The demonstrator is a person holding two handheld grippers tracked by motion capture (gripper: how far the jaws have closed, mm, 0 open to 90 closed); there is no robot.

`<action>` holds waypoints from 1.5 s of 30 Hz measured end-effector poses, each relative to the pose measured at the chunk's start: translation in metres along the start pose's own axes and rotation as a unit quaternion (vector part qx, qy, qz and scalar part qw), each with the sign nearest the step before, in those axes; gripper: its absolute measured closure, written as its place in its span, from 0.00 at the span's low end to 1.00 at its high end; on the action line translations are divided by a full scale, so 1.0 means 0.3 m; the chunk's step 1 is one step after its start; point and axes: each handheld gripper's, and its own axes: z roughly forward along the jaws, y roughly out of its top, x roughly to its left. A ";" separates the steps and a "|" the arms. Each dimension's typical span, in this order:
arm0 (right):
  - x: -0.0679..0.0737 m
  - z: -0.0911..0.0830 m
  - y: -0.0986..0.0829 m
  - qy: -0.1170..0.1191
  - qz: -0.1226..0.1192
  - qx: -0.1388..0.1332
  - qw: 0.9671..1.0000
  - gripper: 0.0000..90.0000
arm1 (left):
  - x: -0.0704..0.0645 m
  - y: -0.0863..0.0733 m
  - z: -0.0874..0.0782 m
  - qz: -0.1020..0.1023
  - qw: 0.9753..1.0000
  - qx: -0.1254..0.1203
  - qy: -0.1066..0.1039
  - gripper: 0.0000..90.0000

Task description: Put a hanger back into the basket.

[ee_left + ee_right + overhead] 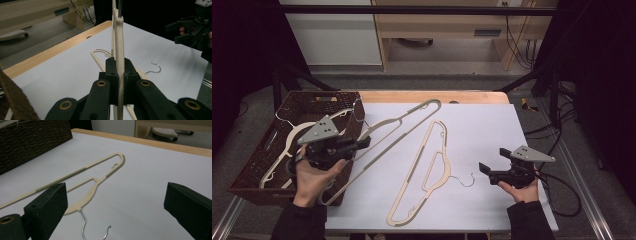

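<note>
Left gripper (119, 82): clamped on hanger (399, 125), lifted beside the basket (254, 165).
Right gripper (115, 205): jaws wide apart, over the white sheet (492, 130).
High view: second hanger (427, 170) flat.
Right gripper view: its hook (96, 228) close.

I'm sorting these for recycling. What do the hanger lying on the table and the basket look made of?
The hanger looks like cream plastic with a smooth matt finish, and ribbed olive strips that may be rubbery grip. Its hook is thin, shiny wire, likely metal. The basket shows a dark brown woven texture, wicker or a plastic imitation; I cannot tell which.
</note>
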 end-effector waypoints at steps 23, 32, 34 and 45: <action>-0.007 -0.005 0.002 -0.010 0.001 -0.003 1.000 0.04 | 0.376 0.000 -0.192 -0.031 0.998 0.017 0.044 0.95; -0.006 -0.002 0.002 -0.011 0.002 -0.004 1.000 0.03 | 0.473 -0.062 -0.200 -0.041 0.997 0.027 0.065 0.95; -0.006 -0.002 0.002 -0.012 0.002 -0.004 1.000 0.04 | 0.492 -0.073 -0.206 -0.044 0.996 0.032 0.070 0.95; -0.009 -0.001 0.000 -0.015 0.003 -0.002 1.000 0.04 | 0.583 -0.147 -0.250 -0.069 0.993 0.041 0.082 0.95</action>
